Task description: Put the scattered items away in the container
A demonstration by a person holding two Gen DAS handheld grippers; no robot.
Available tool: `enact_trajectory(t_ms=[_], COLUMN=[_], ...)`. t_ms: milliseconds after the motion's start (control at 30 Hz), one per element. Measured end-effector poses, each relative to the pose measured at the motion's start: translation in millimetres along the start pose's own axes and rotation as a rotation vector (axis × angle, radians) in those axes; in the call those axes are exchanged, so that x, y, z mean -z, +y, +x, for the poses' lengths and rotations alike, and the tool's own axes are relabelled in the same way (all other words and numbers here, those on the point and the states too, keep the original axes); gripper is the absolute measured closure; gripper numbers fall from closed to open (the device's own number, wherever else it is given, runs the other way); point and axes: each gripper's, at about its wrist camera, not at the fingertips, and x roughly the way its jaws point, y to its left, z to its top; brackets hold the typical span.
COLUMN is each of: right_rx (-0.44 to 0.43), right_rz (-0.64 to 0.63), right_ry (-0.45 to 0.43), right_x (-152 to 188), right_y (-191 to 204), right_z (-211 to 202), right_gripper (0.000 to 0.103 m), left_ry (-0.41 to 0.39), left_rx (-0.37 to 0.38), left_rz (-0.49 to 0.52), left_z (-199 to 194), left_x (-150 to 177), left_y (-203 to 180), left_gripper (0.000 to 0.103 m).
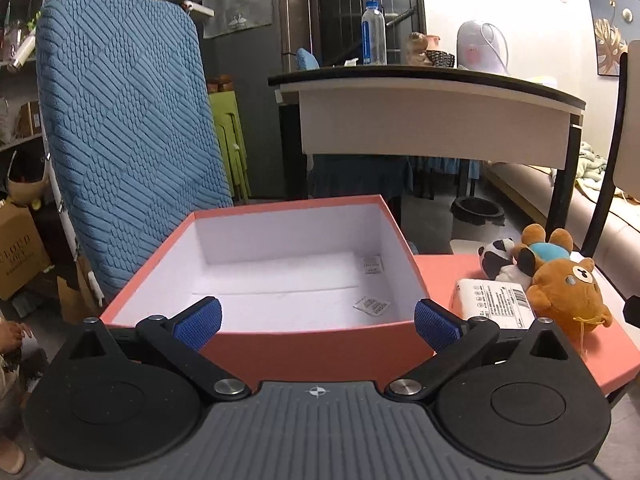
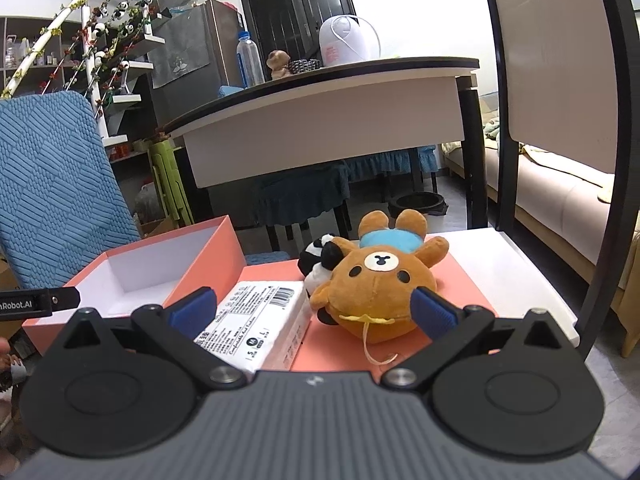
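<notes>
An open coral box (image 1: 304,344) with a white inside sits straight ahead of my left gripper (image 1: 318,318), which is open and holds nothing. Two small paper packets (image 1: 371,306) lie on the box floor. To its right, on the coral lid (image 1: 436,276), lie a brown bear plush (image 1: 568,292), a panda plush (image 1: 498,258) and a white labelled pack (image 1: 494,302). In the right wrist view my right gripper (image 2: 314,314) is open, its fingers flanking the white pack (image 2: 264,316) and the bear plush (image 2: 372,284). The panda plush (image 2: 318,258) lies behind the bear. The box (image 2: 192,264) stands to the left.
A blue padded chair back (image 1: 124,128) rises behind the box on the left. A dark-topped table (image 1: 432,108) with a water bottle (image 1: 374,34) stands beyond. A black chair frame (image 2: 560,92) and a beige sofa (image 2: 560,208) are on the right. The items rest on a white tabletop (image 2: 500,272).
</notes>
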Motion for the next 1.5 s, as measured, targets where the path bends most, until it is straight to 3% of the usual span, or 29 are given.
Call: enact_trajectory(t_ms=[467,1100,1300,1500], right_rx=[0.005,-0.008,0.004,0.054], right_rz=[-0.012,0.035,0.027,0.004], right_ry=[-0.089,-0.007,-0.048,-0.038], right_x=[0.1,1.3,10.8,3.0], right_y=[-3.9,-13.0,-8.2,-22.8], right_z=[-10.0,6.2,0.0,32.3], right_gripper=[0.000,0.000,0.000,0.000], left_ry=[-0.011,0.016,0.025,0.029], left_rx=[0.032,-0.005,0.001,0.010], left_rz=[0.006,-0.038,-0.039,-0.028], left_z=[-0.6,5.9,8.3,8.9], left_x=[-0.6,3.7,4.6,5.8], left_y=[-2.0,12.6,11.9,8.6], left_gripper=[0.000,0.000,0.000,0.000])
